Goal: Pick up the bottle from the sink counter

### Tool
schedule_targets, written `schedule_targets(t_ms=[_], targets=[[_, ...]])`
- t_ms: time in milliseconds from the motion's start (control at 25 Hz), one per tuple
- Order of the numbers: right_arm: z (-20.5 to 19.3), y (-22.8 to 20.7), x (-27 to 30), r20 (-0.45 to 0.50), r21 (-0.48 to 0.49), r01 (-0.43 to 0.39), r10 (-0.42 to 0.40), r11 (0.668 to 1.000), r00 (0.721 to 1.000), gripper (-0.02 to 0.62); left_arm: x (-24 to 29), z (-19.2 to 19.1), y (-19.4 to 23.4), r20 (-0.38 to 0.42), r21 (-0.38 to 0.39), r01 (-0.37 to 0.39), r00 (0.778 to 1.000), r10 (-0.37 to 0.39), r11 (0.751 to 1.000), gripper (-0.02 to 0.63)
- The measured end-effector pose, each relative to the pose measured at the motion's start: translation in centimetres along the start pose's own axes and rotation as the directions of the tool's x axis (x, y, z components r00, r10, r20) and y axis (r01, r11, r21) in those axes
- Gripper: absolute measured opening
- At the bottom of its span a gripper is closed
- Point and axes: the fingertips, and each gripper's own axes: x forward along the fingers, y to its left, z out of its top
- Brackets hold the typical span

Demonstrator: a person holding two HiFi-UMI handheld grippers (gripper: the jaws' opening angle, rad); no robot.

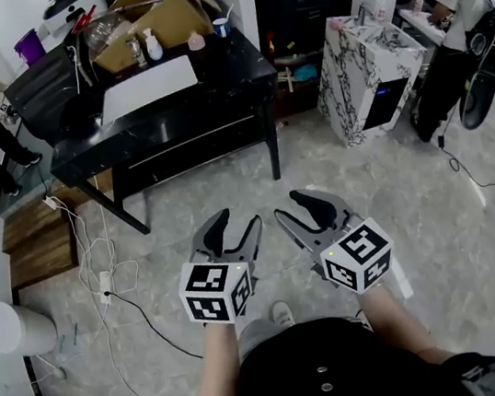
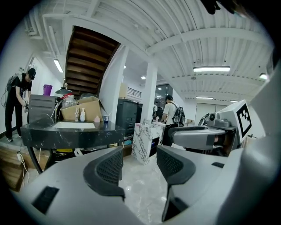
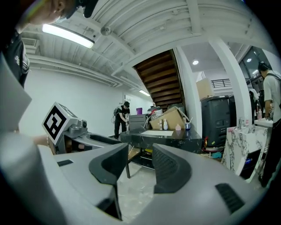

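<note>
Black counter [image 1: 220,80] with a white sink [image 1: 148,89], a white bottle [image 1: 152,44], a pink container [image 1: 196,41] and a brown cardboard box [image 1: 159,20]. Pedestal [image 1: 350,83] veined white and black; floor [image 1: 396,197] pale grey marble; purple bin [image 1: 29,47]. Left gripper [image 1: 236,227] and right gripper [image 1: 288,206] grey, their cubes [image 1: 216,291] marked in black-and-white squares

Right hand-held gripper [image 3: 140,159]: jaws apart, nothing between them, pale floor visible through the gap. Beyond it, a black tabletop [image 3: 171,134] carries a white bottle [image 3: 165,125], a 2nd bottle [image 3: 160,125], a cardboard box [image 3: 171,116] and a cup [image 3: 187,126]. 1 person [image 3: 120,118] stands at its far end.
</note>
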Motion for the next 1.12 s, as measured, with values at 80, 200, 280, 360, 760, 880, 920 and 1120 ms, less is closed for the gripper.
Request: schedule_targets(t_ms=[80, 200, 280, 360, 760, 880, 920, 1120], targets=[[0.1, -0.6, 1.1, -0.002, 0.005, 0.014, -0.014, 1.000, 1.000, 0.160, 0.6, 0.3, 1.0, -0.001, -0.001, 0.011, 1.000, -0.011, 1.000, 0.233], [-0.2, -1.1, 2.0, -0.020, 0.016, 0.030, -0.029, 0.999, 0.999, 0.160, 1.4, 0.4, 1.9, -0.012, -0.009, 0.027, 1.000, -0.027, 1.000, 0.235], [-0.3, -1.3, 2.5, -0.031, 0.025, 0.034, -0.033, 0.999, 0.999, 0.160, 1.9, 0.5, 2.5, -0.020, -0.016, 0.033, 0.999, -0.033, 0.999, 0.233], [-0.5, -1.4, 3.1, -0.042, 0.033, 0.034, -0.033, 0.999, 0.999, 0.159, 2.1, 0.5, 3.1, -0.025, -0.026, 0.035, 0.999, -0.035, 0.999, 0.233], [-1.1, -1.6, 7.9, -0.072, 0.039, -0.028, 0.030, 0.999, 0.997, 0.160, 3.5, 0.2, 6.7, -0.041, -0.041, 0.006, 0.999, -0.007, 0.999, 0.233], [-0.6, -2.0, 9.5, -0.068, 0.035, -0.048, 0.051, 0.998, 0.996, 0.160, 4.2, 0.5, 7.8, -0.045, -0.047, -0.004, 0.999, 0.001, 0.999, 0.233], [-0.4, -2.3, 10.1, -0.065, 0.033, -0.054, 0.056, 0.998, 0.996, 0.160, 4.5, 0.6, 8.2, -0.046, -0.050, -0.005, 0.999, 0.003, 0.999, 0.233], [0.1, -3.9, 13.0, -0.065, 0.030, -0.080, 0.082, 0.996, 0.995, 0.155, 6.6, 0.6, 10.0, -0.074, -0.048, -0.008, 0.997, 0.004, 0.999, 0.233]])
